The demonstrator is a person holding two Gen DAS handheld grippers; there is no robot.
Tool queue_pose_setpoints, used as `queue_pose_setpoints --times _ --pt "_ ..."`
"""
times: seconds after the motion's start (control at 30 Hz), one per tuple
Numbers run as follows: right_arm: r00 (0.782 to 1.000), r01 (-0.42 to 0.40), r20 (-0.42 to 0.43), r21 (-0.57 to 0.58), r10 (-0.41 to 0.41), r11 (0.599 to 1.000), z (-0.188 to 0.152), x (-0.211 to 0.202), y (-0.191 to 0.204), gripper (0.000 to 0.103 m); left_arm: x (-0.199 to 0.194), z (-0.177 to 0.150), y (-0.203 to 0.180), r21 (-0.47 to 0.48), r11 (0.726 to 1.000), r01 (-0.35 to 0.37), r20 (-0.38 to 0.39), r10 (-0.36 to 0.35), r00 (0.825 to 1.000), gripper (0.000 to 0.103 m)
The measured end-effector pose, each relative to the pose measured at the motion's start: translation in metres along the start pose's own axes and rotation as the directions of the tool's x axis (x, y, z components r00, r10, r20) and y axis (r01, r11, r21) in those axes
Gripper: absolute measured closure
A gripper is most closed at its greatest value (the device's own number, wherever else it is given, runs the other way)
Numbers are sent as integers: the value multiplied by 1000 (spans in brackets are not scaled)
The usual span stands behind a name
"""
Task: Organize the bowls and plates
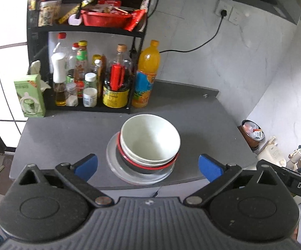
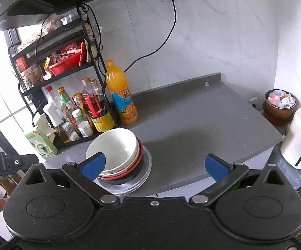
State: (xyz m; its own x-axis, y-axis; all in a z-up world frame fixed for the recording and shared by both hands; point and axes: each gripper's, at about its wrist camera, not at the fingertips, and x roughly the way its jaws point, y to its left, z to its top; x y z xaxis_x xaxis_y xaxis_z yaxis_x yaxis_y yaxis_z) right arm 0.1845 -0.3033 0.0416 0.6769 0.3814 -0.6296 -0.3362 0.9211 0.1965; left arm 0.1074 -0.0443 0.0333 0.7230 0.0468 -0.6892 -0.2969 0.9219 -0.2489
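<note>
A white bowl (image 1: 150, 139) tops a stack of nested bowls, one with a red rim (image 1: 150, 165), all standing on a clear glass plate (image 1: 121, 173) near the grey counter's front edge. My left gripper (image 1: 148, 166) hangs open in front of the stack, blue pads wide on either side, nothing held. In the right wrist view the same white bowl (image 2: 117, 148) and glass plate (image 2: 144, 175) lie at lower left. My right gripper (image 2: 154, 166) is open and empty, its left blue pad (image 2: 93, 165) overlapping the bowl's near rim in the picture.
A black rack (image 1: 88, 29) with sauce bottles and a red basket stands at the back left. An orange juice bottle (image 1: 145, 75) and a green tissue box (image 1: 30, 95) flank it. Bare grey counter (image 2: 202, 129) stretches right. A brown bin (image 2: 279, 106) and white appliance (image 2: 300, 139) sit beyond its edge.
</note>
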Motion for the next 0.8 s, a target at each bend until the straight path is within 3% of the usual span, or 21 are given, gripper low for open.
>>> queue_pose_setpoints --times 0.47,0.8 --pt "999 34 15 17 -34 999 -35 -46 60 0 -46 -15 48 85 996 -5 -10 6 1000 1" --pt "998 63 16 39 -63 997 -49 -69 84 0 -63 -29 75 98 995 35 -33 -32 999 1"
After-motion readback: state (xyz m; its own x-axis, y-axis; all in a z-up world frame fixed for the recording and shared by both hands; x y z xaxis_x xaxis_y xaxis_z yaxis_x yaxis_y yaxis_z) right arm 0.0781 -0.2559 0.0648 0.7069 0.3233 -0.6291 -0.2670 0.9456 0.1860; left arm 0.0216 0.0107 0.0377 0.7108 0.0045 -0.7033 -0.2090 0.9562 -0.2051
